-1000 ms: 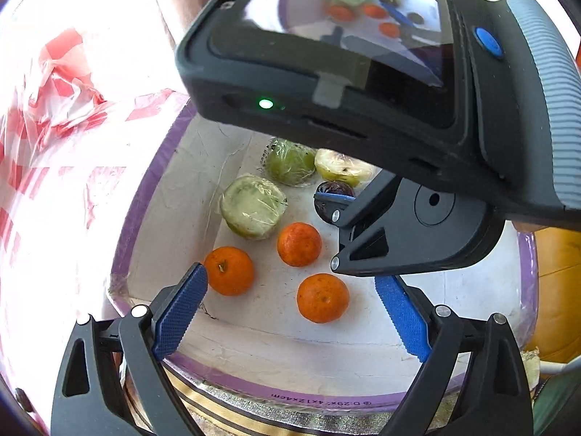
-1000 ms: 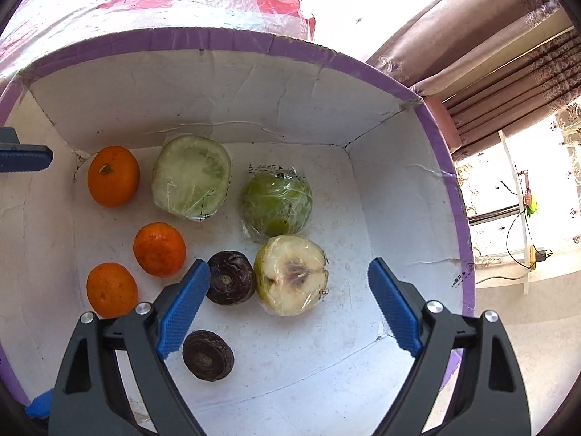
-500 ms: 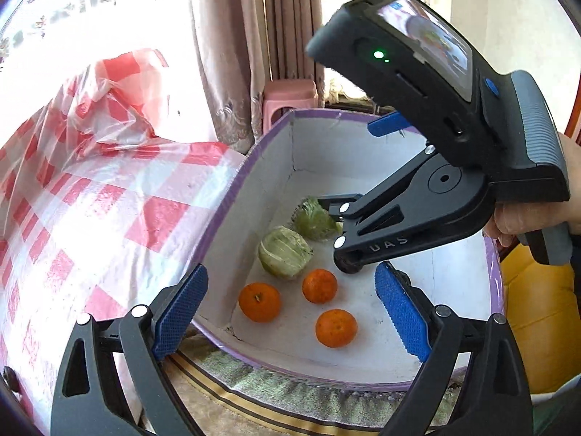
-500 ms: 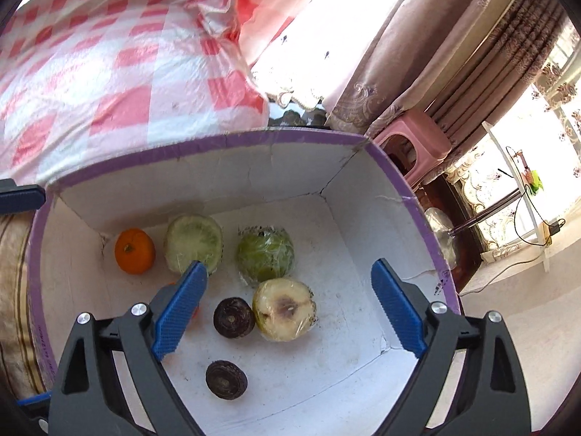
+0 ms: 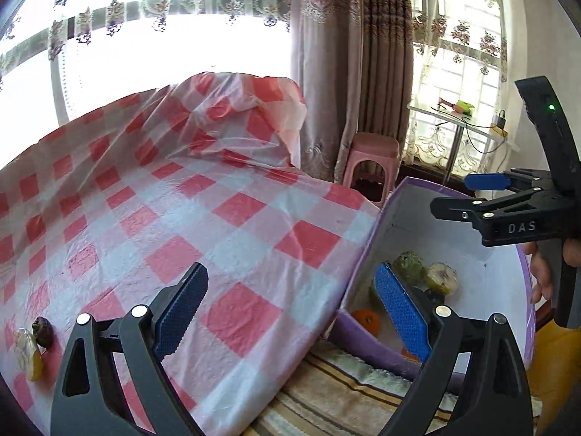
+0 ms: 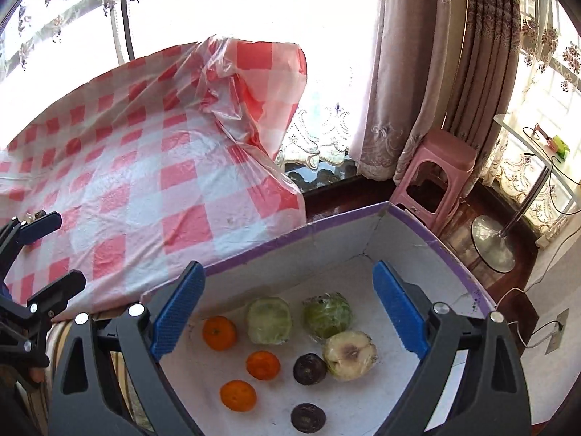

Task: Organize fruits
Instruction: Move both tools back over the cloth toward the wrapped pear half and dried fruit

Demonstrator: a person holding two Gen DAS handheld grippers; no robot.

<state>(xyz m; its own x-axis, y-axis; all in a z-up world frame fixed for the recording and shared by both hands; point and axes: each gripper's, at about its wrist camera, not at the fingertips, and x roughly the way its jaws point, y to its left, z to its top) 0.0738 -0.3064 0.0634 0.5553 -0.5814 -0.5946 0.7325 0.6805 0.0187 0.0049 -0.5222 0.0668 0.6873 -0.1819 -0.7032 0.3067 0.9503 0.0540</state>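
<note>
A white box with a purple rim (image 6: 326,221) holds three oranges (image 6: 219,332), wrapped green fruits (image 6: 269,321), a wrapped pale cut fruit (image 6: 349,354) and two dark round fruits (image 6: 309,368). My right gripper (image 6: 287,309) is open and empty, raised above the box. My left gripper (image 5: 290,309) is open and empty, over the edge of the checked table next to the box (image 5: 366,254). On the table's far left lie a dark fruit (image 5: 43,331) and a wrapped pale fruit (image 5: 28,358). The right gripper also shows in the left wrist view (image 5: 472,196).
A red-and-white checked plastic cloth (image 5: 181,200) covers the table and bunches up at the back. A pink stool (image 6: 439,170) stands by the curtains. A fan base (image 6: 494,243) and cables lie on the floor at right. A striped towel (image 5: 345,392) lies under the box.
Both grippers have risen and pulled back out of the box. The left gripper has swung left toward the table, so the table's fruits now show. Both stay open and empty.
</note>
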